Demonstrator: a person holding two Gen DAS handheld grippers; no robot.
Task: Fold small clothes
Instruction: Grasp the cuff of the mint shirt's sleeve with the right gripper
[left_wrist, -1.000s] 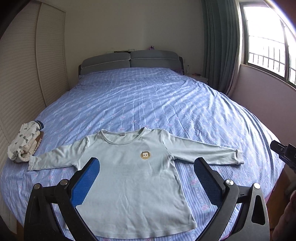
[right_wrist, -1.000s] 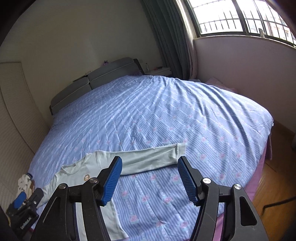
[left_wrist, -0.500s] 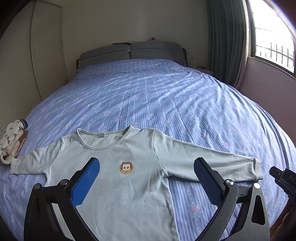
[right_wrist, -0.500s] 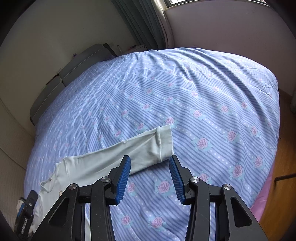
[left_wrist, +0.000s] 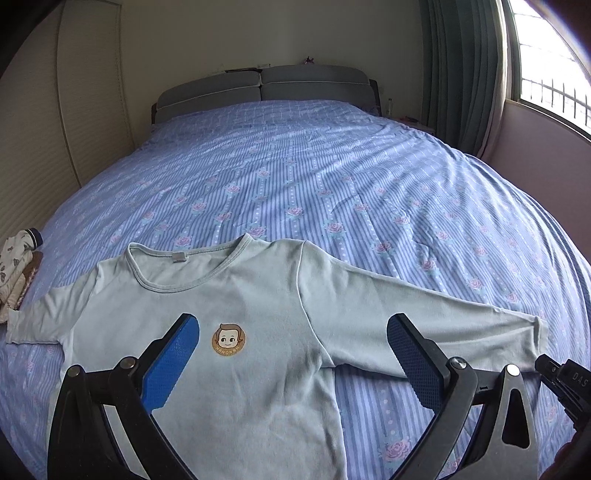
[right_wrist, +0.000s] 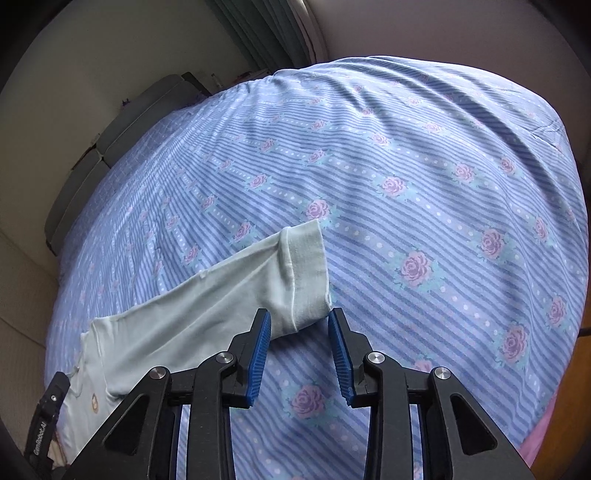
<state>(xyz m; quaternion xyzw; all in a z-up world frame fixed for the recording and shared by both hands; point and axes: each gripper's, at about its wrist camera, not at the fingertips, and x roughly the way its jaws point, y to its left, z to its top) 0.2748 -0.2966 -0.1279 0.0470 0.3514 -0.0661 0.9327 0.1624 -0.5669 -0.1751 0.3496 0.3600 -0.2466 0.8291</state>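
A pale green long-sleeved child's shirt (left_wrist: 258, 314) lies flat, face up, on the bed, with a round face badge (left_wrist: 228, 340) on the chest. My left gripper (left_wrist: 291, 354) is open wide and hovers over the shirt's body and right armpit. My right gripper (right_wrist: 299, 328) is open, jaws partly narrowed, with the lower corner of the right sleeve cuff (right_wrist: 304, 273) between its fingertips. The same cuff shows in the left wrist view (left_wrist: 532, 332), with the right gripper's tip (left_wrist: 565, 380) beside it.
The bed (left_wrist: 332, 177) has a blue striped, rose-print cover and a grey headboard (left_wrist: 262, 88). A bundle of patterned small clothes (left_wrist: 16, 266) lies at the left edge. A wardrobe wall stands left, a curtain (left_wrist: 465, 74) and window right.
Both grippers have moved closer to the shirt. My right gripper has narrowed its jaws and come down to the sleeve cuff. My left gripper stays wide open.
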